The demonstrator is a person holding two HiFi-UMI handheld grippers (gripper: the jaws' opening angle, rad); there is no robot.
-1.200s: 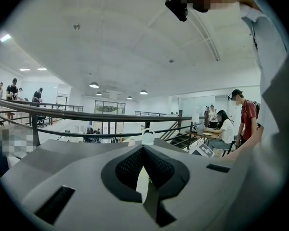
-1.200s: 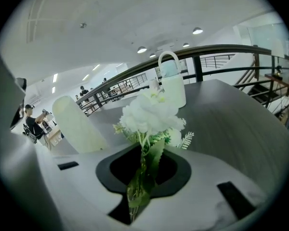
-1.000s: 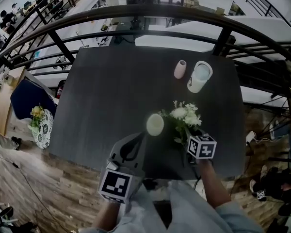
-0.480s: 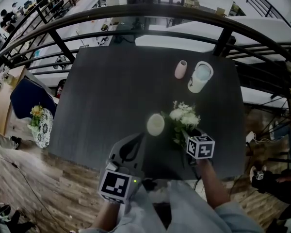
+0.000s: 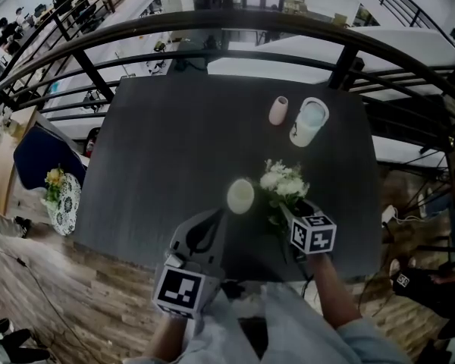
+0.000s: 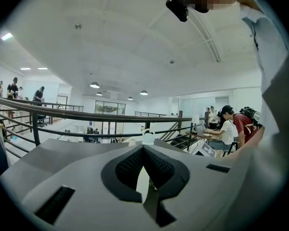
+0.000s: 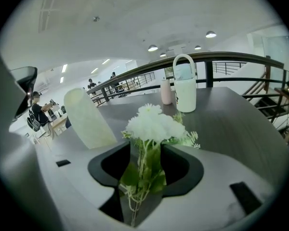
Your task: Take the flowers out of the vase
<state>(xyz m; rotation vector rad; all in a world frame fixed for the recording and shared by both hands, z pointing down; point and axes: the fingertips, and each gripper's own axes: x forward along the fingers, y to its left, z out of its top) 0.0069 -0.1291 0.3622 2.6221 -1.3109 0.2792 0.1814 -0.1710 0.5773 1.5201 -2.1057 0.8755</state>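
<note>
Dark tbl (image 5: 159,142): white flowers (image 5: 283,182), grn stems, beside pale vase (image 5: 240,196).

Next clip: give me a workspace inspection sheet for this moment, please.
Surface: dark table, no spills seen.
Job's things: white flowers are out of the pale vase, which stands beside them.
Clutter: pink cup and white handled pot near the far edge.
Grippers: left gripper shut, empty; right gripper has just been opening, stems loose between its jaws.
Cables: thin cable on the floor, left.
Surroundings: black railing; people beyond.
</note>
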